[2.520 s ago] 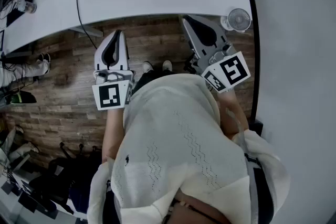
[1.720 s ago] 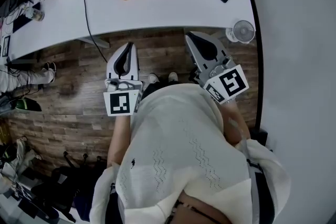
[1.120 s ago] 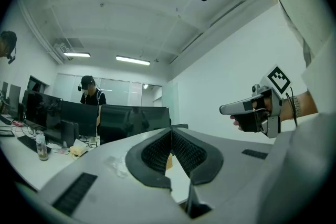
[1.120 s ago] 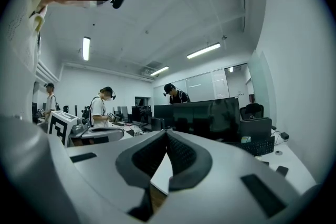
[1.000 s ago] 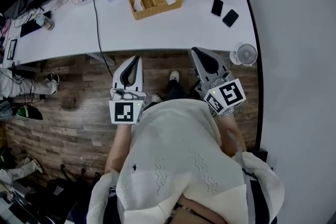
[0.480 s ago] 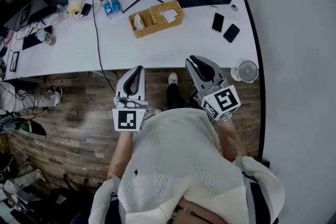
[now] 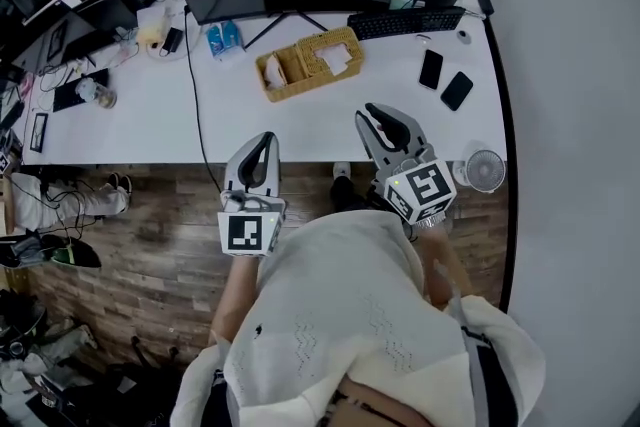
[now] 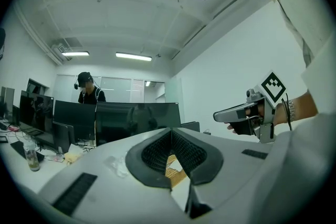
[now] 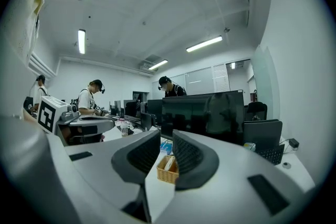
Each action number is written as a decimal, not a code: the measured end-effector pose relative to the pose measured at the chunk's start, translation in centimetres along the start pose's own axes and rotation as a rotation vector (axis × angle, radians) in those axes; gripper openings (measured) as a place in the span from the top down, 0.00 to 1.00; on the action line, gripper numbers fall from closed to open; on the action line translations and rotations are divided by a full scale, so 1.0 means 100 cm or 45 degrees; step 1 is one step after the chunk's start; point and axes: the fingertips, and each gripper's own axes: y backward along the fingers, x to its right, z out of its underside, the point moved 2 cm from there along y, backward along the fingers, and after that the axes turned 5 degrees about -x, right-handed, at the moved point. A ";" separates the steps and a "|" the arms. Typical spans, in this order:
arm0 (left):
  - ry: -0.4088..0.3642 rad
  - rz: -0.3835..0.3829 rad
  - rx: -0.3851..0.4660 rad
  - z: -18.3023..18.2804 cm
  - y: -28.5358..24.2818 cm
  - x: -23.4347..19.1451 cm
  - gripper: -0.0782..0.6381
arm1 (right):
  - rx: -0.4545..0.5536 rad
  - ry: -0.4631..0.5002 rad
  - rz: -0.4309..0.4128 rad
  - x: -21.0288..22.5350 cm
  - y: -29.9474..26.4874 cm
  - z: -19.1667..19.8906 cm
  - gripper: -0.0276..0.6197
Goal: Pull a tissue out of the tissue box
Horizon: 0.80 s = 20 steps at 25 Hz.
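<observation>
Overhead, white desk [image 7: 320, 120], wood floor [image 7: 150, 235], wicker tissue box [image 7: 332, 57], left gripper [image 7: 262, 139] closed empty, right gripper [image 7: 381, 115] narrowly parted.

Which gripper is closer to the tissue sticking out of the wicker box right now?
Right, by the head view. The right gripper hangs over the desk's near edge, just right of the tissue; the left gripper is farther off to its left, at the same edge.
</observation>
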 end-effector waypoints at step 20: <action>0.076 -0.071 0.010 -0.020 -0.141 -0.017 0.87 | -0.138 0.032 -0.125 0.113 -0.098 -0.005 0.82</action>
